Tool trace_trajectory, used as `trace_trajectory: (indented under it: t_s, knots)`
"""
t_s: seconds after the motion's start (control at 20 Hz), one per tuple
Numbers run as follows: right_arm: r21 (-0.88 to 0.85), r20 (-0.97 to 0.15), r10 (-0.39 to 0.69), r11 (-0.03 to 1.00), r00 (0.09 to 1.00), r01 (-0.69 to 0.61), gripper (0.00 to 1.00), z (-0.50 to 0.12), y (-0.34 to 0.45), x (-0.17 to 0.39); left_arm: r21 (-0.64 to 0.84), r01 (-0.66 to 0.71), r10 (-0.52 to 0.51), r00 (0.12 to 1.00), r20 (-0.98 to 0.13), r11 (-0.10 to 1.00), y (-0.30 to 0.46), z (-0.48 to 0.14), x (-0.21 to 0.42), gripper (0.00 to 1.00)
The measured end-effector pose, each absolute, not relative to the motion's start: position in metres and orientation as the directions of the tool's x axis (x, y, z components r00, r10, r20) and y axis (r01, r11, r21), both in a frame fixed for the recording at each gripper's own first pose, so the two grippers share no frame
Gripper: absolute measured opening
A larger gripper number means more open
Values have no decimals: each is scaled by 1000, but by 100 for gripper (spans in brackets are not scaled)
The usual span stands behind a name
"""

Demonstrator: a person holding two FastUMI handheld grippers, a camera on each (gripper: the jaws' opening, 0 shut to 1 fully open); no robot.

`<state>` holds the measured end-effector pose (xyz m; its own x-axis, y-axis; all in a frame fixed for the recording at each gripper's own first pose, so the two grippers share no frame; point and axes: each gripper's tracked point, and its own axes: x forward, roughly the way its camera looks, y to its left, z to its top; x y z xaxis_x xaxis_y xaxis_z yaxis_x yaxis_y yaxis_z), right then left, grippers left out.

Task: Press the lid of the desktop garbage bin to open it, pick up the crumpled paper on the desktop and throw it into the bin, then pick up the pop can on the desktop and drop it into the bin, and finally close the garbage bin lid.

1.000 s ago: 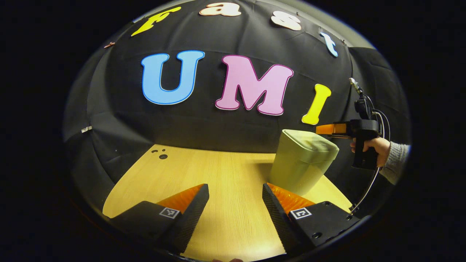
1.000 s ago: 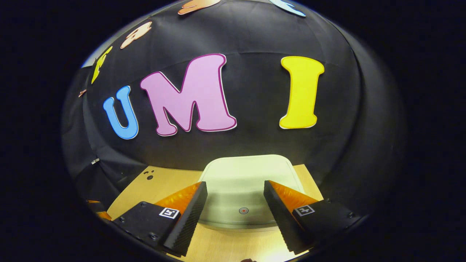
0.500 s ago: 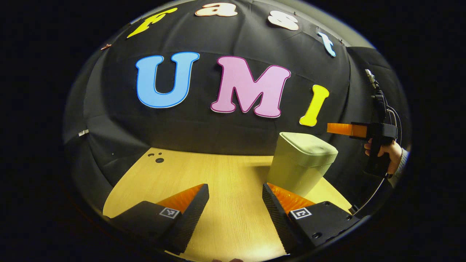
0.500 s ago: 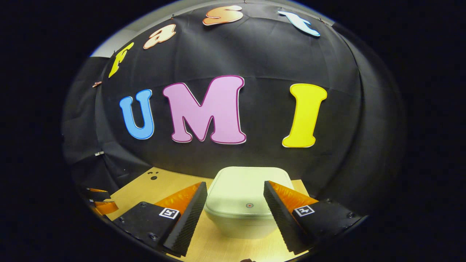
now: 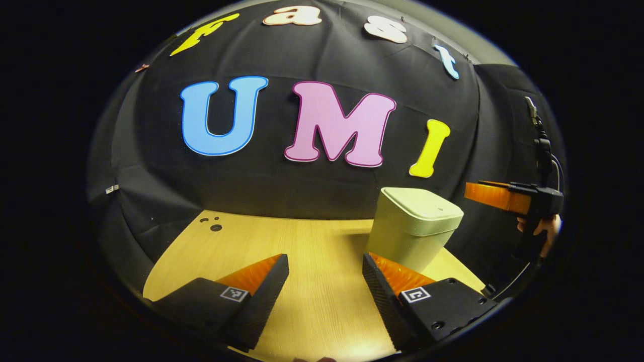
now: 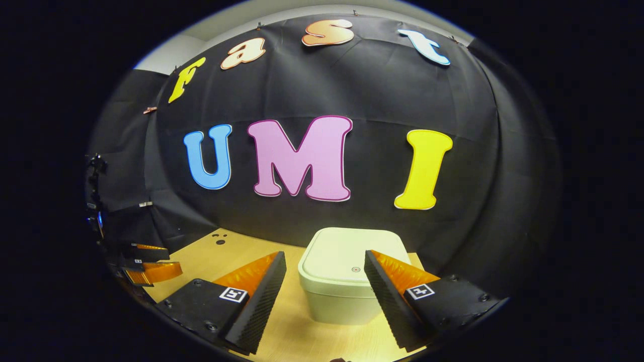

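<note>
bin [image 6: 347,281] on desk [image 5: 302,251], lid [image 5: 422,203] down | right gripper [image 6: 324,281] has backed up and away from lid since a second ago, jaws wide, empty | left gripper [image 5: 326,281] wide, empty, idle over desk | judged: lid closed, task near done

No readable text, brand or number is showing on any object. Square black-and-white coded markers are sitting on both finger bases of the left hand-held gripper [image 5: 326,281] and of the right hand-held gripper [image 6: 325,281]; they are carrying patterns, not characters. The bin [image 5: 410,229] lid is bearing one small round mark, too small to read.
</note>
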<state>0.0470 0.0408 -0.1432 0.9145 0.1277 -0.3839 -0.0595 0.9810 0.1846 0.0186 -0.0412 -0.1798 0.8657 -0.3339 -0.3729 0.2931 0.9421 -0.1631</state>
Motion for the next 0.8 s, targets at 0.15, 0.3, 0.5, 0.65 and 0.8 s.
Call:
trace_trajectory:
  t_s: [0.15, 0.3, 0.5, 0.65, 0.8]
  knots:
    - [198, -396, 139, 978, 908, -64, 98, -152, 49, 33, -163, 294, -335, 865, -373, 942, -42, -178, 18, 94]
    - [200, -413, 152, 977, 898, -73, 98, -162, 58, 18, -162, 298, -338, 865, -370, 941, -43, -178, 18, 94]
    - [200, -434, 166, 976, 886, -85, 98, -173, 68, 6, -161, 299, -339, 865, -370, 941, -42, -179, 17, 94]
    - [220, -449, 171, 972, 877, -78, 98, -178, 74, -1, -164, 300, -340, 865, -370, 940, -41, -180, 16, 94]
    - [223, -462, 166, 972, 871, -67, 98, -185, 74, -5, -163, 301, -341, 863, -372, 939, -41, -182, 14, 94]
